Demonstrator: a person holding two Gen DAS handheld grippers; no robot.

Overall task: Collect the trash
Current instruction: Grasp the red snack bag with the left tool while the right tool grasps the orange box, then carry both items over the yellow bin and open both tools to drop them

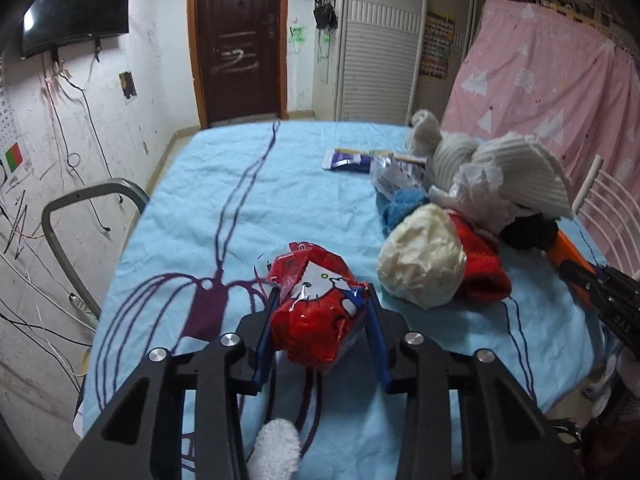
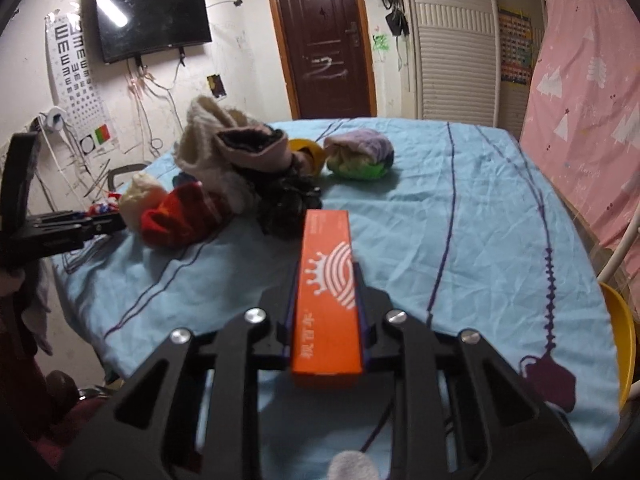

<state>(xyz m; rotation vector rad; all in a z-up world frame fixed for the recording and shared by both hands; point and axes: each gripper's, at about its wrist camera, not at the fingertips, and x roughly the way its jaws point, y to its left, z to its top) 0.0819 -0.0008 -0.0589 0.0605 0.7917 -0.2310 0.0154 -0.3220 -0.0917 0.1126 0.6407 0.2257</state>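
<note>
left gripper (image 1: 322,300) clamps a red snack wrapper (image 1: 316,312), right gripper (image 2: 326,312) pinches an orange box (image 2: 326,300), knit clothes pile (image 2: 224,160) just beyond on the blue sheet (image 2: 440,220).

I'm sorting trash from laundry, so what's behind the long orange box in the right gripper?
Directly behind the orange box sits a dark crumpled clump, with a white and pink knit garment piled beyond it. The box hides the blue cloth beneath it.

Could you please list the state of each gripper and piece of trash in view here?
Left gripper: closed on the crumpled red cartoon-print foil wrapper.
Red wrapper: crushed, pinched between the pads.
Right gripper: closed on the long orange cardboard box.
Orange box: shut, gripped by its sides.
Dark wooden door: shut.
Wall-mounted television: off.
</note>
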